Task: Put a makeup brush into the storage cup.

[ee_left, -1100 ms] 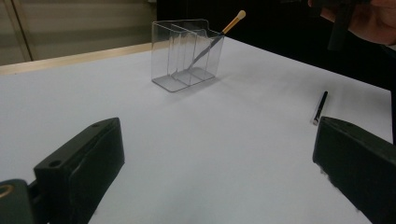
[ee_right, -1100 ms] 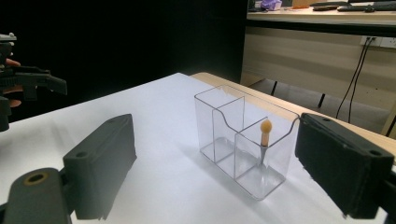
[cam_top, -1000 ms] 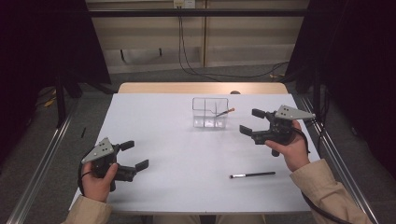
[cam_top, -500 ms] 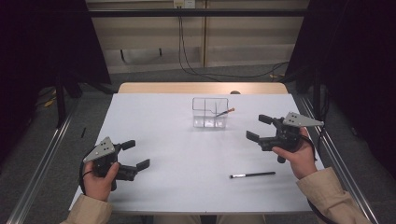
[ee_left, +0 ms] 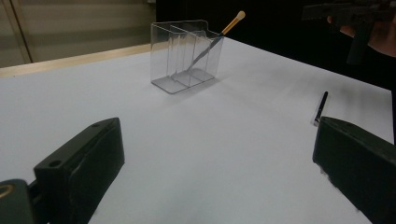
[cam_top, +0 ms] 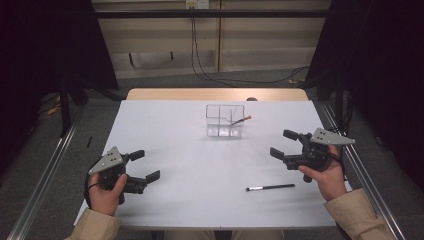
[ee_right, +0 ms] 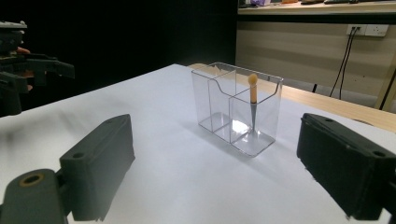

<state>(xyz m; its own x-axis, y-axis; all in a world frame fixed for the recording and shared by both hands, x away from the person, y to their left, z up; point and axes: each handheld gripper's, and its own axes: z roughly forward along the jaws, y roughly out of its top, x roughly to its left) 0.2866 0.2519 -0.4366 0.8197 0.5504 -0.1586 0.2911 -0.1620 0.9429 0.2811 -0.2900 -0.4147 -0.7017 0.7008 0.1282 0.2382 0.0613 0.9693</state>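
Makeup brushes are the things at stake: one with an orange-tan tip [cam_top: 242, 120] stands tilted in the right-hand compartment of a clear plastic organizer [cam_top: 225, 121] toward the far middle of the white table [cam_top: 200, 170], its tip leaning out over the organizer's right wall. A second, black-handled brush [cam_top: 270, 187] lies flat on the table near the front right, just in front of the right gripper [cam_top: 283, 144] and apart from it. That gripper hovers with its jaws spread wide, grasping nothing. The left gripper [cam_top: 145, 166] sits at the front left corner, held low, jaws likewise parted and empty, well apart from both brushes.
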